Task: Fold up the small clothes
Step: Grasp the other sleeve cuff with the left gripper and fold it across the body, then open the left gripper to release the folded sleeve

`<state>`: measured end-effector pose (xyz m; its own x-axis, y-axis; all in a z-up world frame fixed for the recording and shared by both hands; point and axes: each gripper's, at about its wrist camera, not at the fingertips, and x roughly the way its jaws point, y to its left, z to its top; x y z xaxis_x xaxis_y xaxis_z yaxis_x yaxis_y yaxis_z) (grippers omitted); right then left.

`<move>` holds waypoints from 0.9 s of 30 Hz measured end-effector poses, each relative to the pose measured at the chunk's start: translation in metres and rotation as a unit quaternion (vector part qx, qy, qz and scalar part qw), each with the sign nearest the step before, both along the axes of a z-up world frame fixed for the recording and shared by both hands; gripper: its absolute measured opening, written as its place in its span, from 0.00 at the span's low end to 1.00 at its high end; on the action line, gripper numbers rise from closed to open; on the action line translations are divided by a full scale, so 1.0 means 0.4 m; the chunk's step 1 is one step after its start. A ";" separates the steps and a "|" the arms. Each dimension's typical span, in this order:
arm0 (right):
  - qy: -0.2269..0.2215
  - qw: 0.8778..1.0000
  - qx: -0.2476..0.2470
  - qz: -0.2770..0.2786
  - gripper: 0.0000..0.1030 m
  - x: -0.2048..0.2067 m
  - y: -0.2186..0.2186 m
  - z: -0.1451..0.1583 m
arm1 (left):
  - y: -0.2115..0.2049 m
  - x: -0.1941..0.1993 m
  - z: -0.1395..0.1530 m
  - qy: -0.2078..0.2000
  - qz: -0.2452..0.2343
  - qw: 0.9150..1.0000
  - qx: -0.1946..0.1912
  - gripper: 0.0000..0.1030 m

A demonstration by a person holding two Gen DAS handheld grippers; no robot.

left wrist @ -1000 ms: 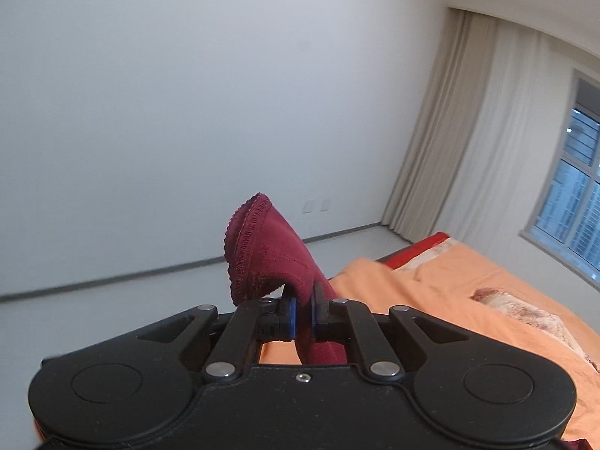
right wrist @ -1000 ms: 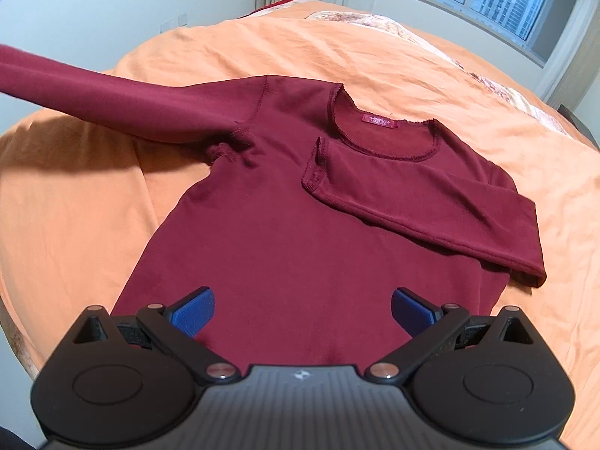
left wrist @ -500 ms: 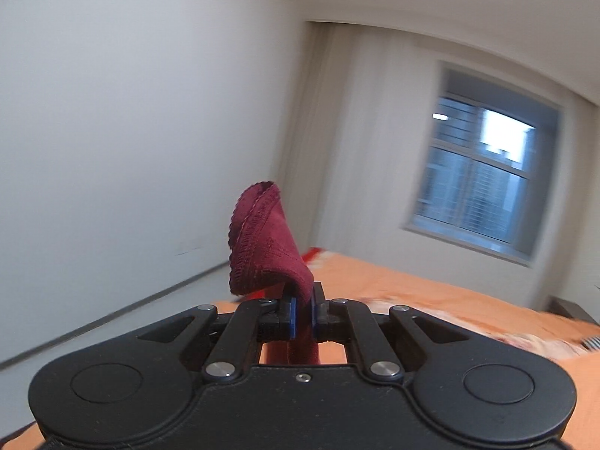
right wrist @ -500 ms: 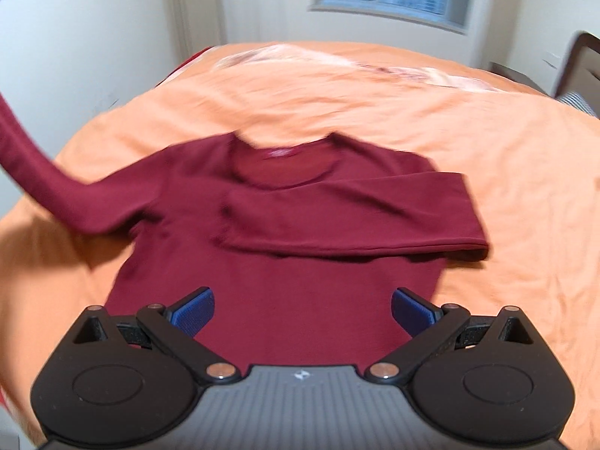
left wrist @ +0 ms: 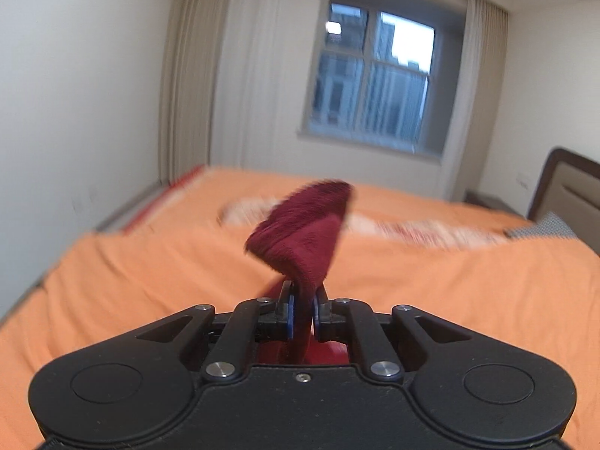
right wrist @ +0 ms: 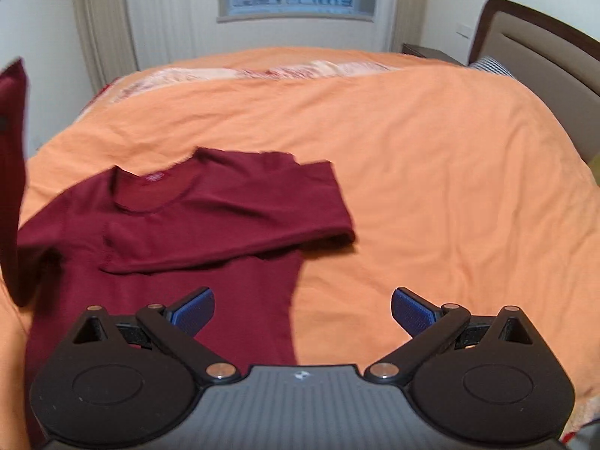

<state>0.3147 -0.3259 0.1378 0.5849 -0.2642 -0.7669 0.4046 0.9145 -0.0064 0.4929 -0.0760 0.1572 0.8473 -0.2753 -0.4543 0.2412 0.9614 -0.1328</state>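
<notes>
Shirt [right wrist: 180, 225] sleeve [left wrist: 303, 225] pinched in left tool [left wrist: 303, 315].

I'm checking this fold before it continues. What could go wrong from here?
The left gripper pinches only the sleeve cuff, so it could slip out. Pulling the lifted sleeve may drag the shirt and undo the folded sleeve; the right gripper pins nothing.

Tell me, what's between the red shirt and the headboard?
Only bare orange bedspread between the shirt and headboard, seen in the right wrist view.
</notes>
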 end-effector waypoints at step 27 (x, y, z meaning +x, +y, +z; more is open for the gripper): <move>0.040 0.998 0.046 -0.011 1.00 0.016 -0.013 -0.088 | 0.037 -0.055 -0.176 0.189 -0.062 0.980 -0.003 0.76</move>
<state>0.3210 -0.3312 0.1028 0.5148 -0.2033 -0.8328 0.4270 0.9032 0.0435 0.4709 -0.0611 0.0869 0.5785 -0.3693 -0.7273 0.2890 0.9266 -0.2407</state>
